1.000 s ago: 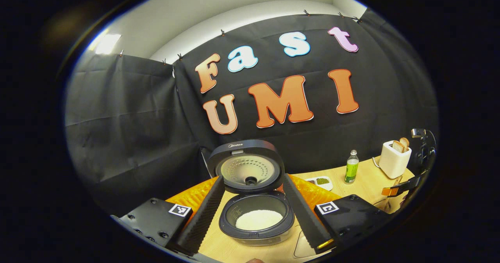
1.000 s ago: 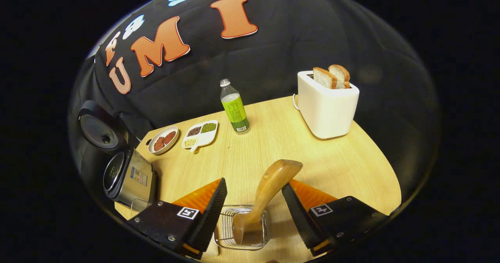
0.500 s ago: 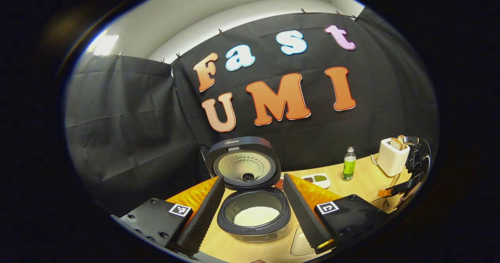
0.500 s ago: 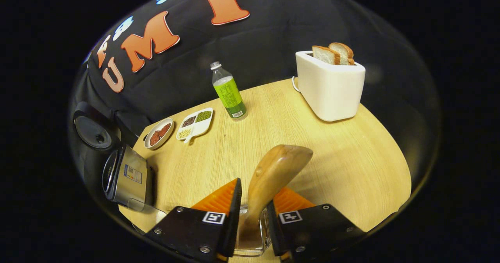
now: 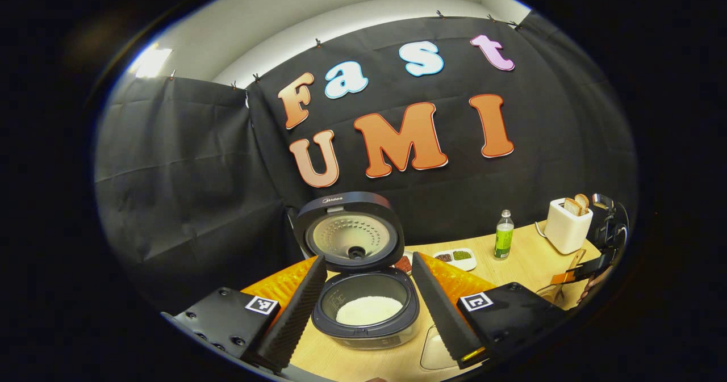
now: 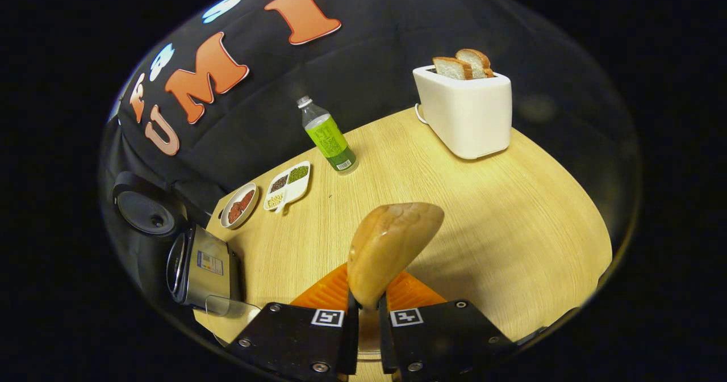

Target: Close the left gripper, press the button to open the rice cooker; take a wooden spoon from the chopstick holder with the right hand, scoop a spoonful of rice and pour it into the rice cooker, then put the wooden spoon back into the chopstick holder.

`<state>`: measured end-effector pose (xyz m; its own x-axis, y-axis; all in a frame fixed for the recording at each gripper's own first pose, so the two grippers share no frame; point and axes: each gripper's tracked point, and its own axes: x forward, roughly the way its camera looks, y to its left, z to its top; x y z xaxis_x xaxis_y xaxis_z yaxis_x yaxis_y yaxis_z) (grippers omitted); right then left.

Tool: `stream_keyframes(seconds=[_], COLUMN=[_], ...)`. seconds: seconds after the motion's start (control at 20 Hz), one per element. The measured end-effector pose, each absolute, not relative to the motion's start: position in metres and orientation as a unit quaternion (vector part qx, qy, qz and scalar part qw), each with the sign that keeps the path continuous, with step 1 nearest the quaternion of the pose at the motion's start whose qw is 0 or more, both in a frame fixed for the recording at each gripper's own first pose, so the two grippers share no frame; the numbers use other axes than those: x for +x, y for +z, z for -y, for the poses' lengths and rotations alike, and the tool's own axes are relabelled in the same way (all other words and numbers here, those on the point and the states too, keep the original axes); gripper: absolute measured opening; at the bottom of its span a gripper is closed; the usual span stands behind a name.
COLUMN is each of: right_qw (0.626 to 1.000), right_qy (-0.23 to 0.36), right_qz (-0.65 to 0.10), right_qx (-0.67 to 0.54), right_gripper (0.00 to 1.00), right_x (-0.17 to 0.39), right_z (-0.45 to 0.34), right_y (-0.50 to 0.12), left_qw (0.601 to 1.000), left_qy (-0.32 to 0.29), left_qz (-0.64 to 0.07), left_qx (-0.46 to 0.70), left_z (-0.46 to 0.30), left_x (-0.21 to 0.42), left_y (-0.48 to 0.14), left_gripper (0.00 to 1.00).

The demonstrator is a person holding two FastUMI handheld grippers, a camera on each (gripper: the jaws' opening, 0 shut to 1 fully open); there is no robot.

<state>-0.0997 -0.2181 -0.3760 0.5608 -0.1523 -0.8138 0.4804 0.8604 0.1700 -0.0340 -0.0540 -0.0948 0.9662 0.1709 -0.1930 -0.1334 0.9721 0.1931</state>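
Above the wooden surface (image 6: 500, 200), right gripper (image 6: 363, 305) fingers clamped the wooden spoon (image 6: 389, 246); left gripper (image 5: 366, 302) fingers stood apart before the open rice cooker (image 5: 363, 308). Scooping rice likely came next.

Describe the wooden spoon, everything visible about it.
The wooden spoon looks like smooth, light brown wood with a glossy, rounded bowl. It stands nearly upright, bowl uppermost and tilted right. The right tool is closed on its handle, a finger pressing each side. Its lower end is hidden between them. Behind it lies the wooden table.
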Motion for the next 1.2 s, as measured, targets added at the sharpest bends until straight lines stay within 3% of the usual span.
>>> stream_keyframes(seconds=[0.1, 0.15, 0.2, 0.45, 0.5, 0.6, 0.85, 1.0, 1.15, 1.2], right_qw=[0.867, 0.869, 0.870, 0.874, 0.877, 0.887, 0.908, 0.917, 0.919, 0.920], right_qy=[-0.188, -0.191, -0.193, -0.213, -0.218, -0.219, -0.210, -0.192, -0.164, -0.156], right_qz=[-0.423, -0.420, -0.418, -0.402, -0.393, -0.378, -0.334, -0.316, -0.320, -0.322], right_qx=[0.184, 0.180, 0.176, 0.174, 0.168, 0.151, 0.141, 0.152, 0.162, 0.161], right_gripper=[0.14, 0.13, 0.12, 0.11, 0.11, 0.11, 0.11, 0.11, 0.11, 0.11], right_x=[-0.104, -0.104, -0.106, -0.097, -0.095, -0.089, -0.074, -0.067, -0.065, -0.065], right_z=[0.216, 0.216, 0.216, 0.218, 0.218, 0.218, 0.201, 0.177, 0.143, 0.133], right_y=[-0.371, -0.369, -0.368, -0.346, -0.337, -0.320, -0.269, -0.244, -0.241, -0.242], left_qw=[0.988, 0.988, 0.988, 0.991, 0.991, 0.992, 0.993, 0.993, 0.993, 0.993], left_qy=[0.071, 0.067, 0.063, 0.053, 0.053, 0.055, 0.064, 0.066, 0.067, 0.068], left_qz=[-0.101, -0.100, -0.099, -0.084, -0.081, -0.079, -0.084, -0.085, -0.090, -0.090], left_qx=[0.093, 0.095, 0.096, 0.092, 0.090, 0.079, 0.060, 0.054, 0.046, 0.043], left_z=[0.056, 0.056, 0.057, 0.050, 0.046, 0.039, 0.010, -0.005, -0.018, -0.022], left_x=[-0.031, -0.029, -0.028, -0.020, -0.019, -0.016, -0.017, -0.019, -0.019, -0.020], left_y=[-0.094, -0.093, -0.094, -0.087, -0.086, -0.087, -0.091, -0.095, -0.100, -0.101], left_gripper=[0.94, 1.00, 0.94, 0.94, 1.00, 1.00, 1.00, 0.94, 1.00, 0.94])
